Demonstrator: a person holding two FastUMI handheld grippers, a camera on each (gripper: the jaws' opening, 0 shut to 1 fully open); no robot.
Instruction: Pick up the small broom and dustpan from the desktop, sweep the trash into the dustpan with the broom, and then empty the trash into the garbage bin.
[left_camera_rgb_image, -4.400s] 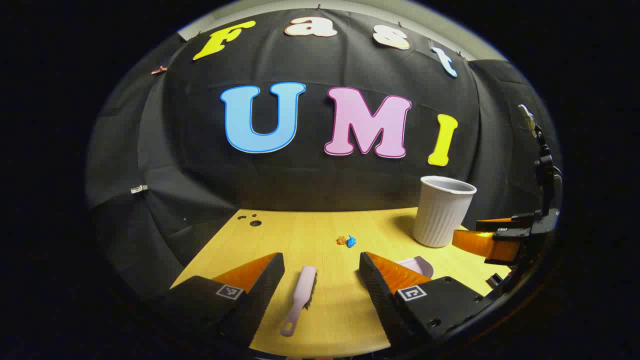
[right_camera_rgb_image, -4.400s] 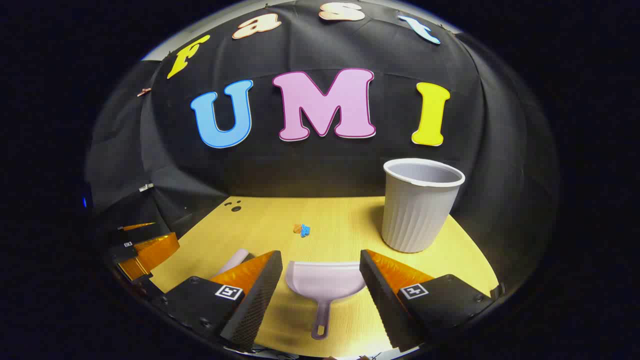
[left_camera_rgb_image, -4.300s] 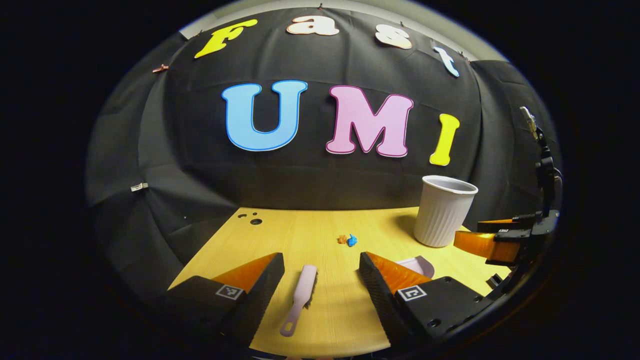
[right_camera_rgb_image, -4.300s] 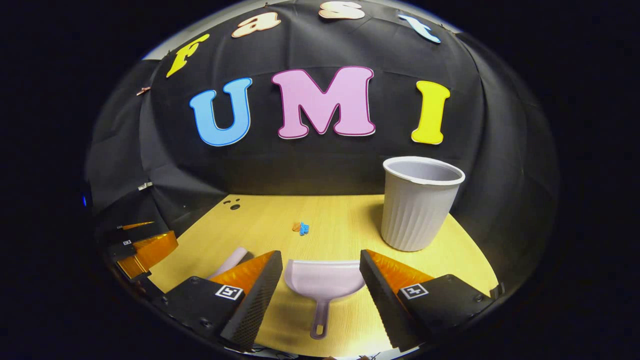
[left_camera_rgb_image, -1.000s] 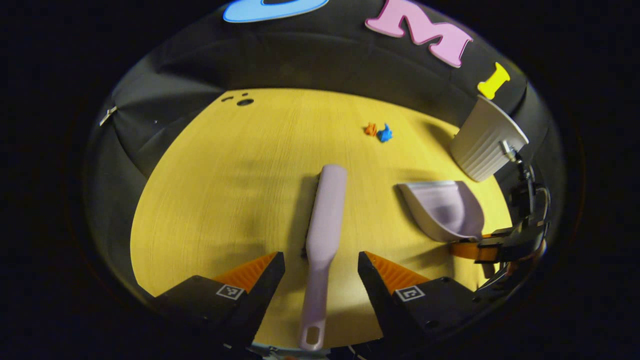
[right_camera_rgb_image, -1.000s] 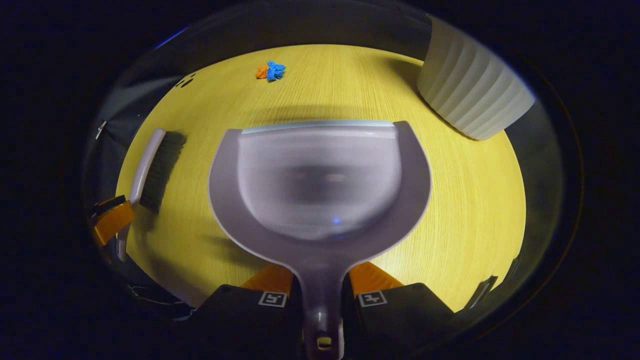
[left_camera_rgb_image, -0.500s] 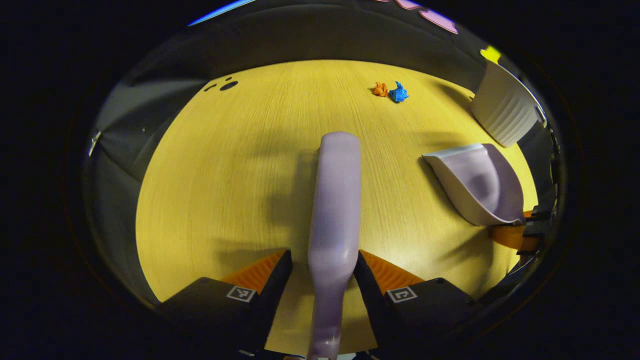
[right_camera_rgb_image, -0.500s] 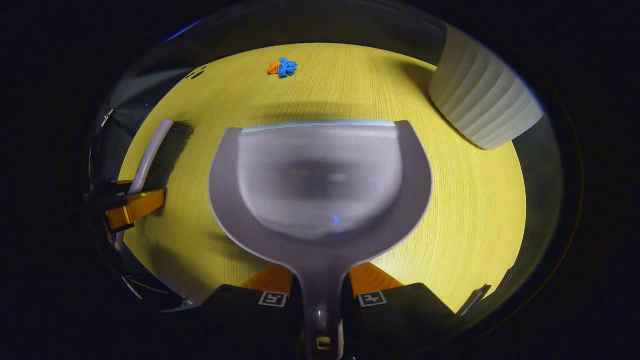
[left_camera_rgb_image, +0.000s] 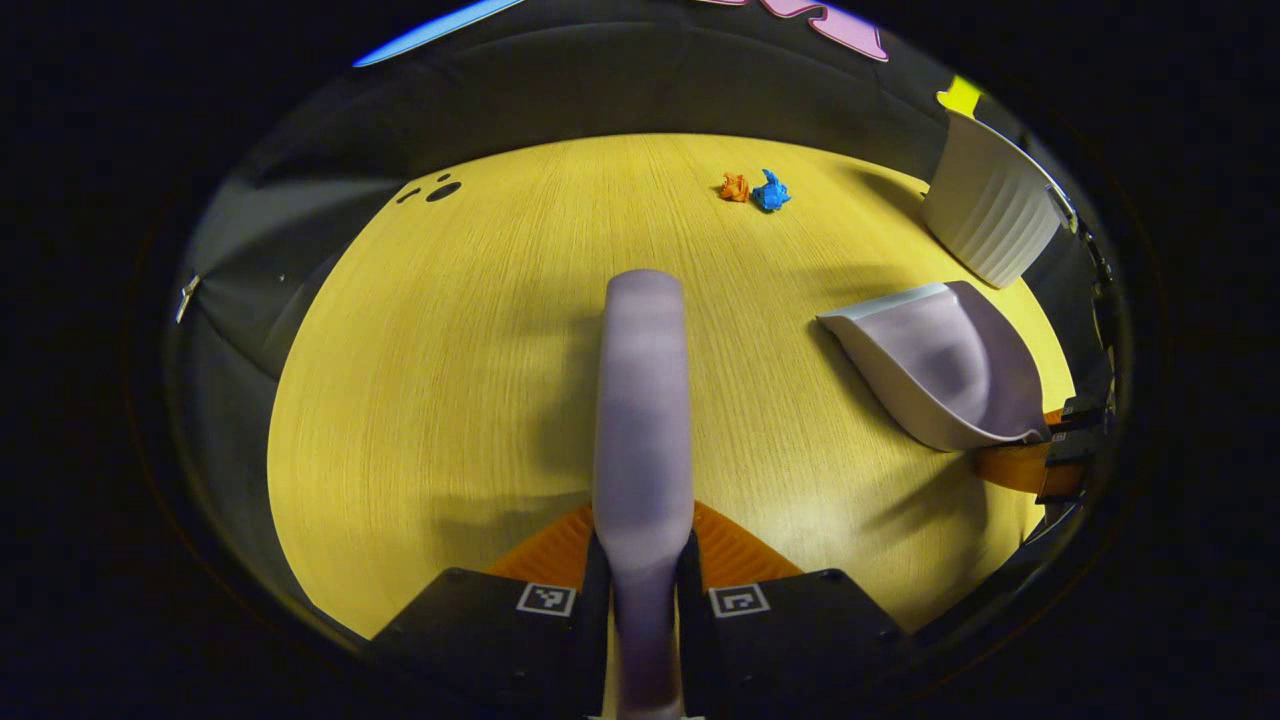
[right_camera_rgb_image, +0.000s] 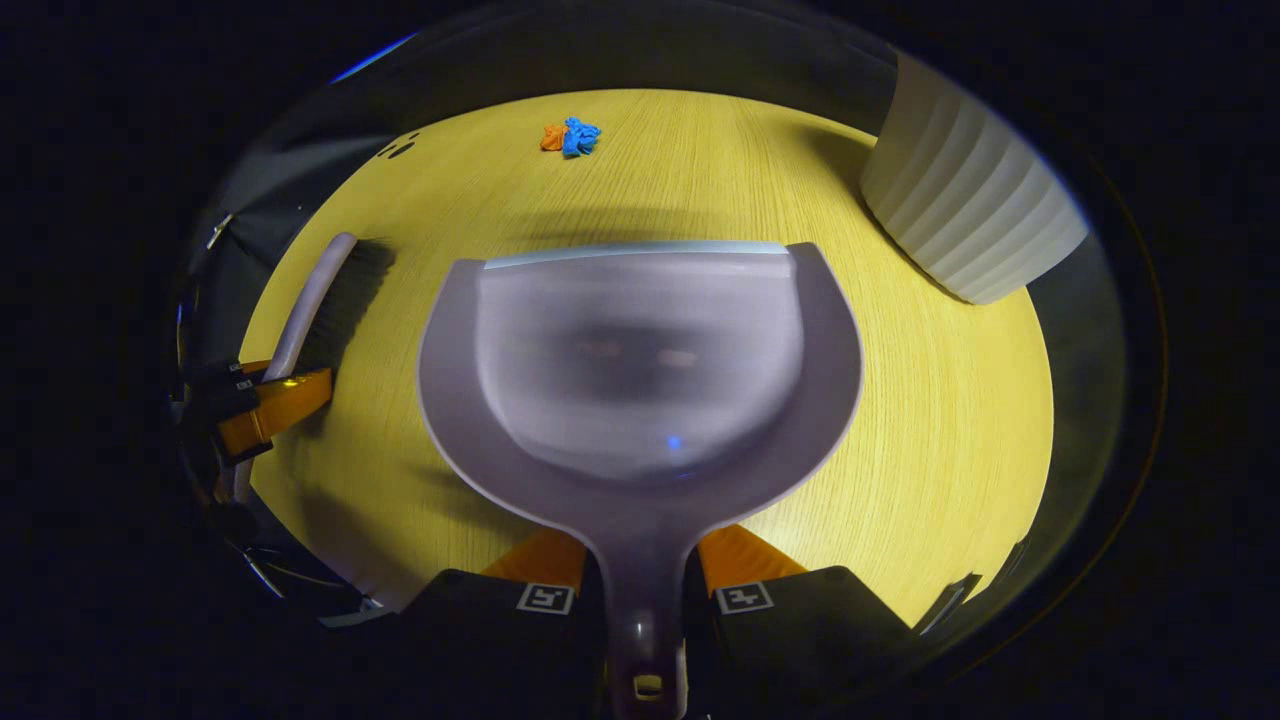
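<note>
Broom (left_camera_rgb_image: 642, 400) and dustpan (right_camera_rgb_image: 640, 370) are sitting in two separate grips, each clamped by its handle so the working end is pointing forward over the tabletop (left_camera_rgb_image: 450, 350). The left tool (left_camera_rgb_image: 642, 560) is pressing both fingers on the broom's handle, keeping the head clear in front and the bristles facing down, ready to sweep. The right tool (right_camera_rgb_image: 640, 570) is squeezing the dustpan's handle the same way, so the open lip is facing the trash (right_camera_rgb_image: 570, 136): an orange scrap and a blue scrap lying touching each other, well apart from both tools toward the far edge. The bin (right_camera_rgb_image: 965, 215) is standing beside the dustpan's far right corner, close at hand for emptying later. Judging by this, pickup looks done and sweeping is not yet begun. No brand or readable writing is showing on broom, dustpan or bin; small square black-and-white markers are showing on each tool's fingers, carrying no legible text.
</note>
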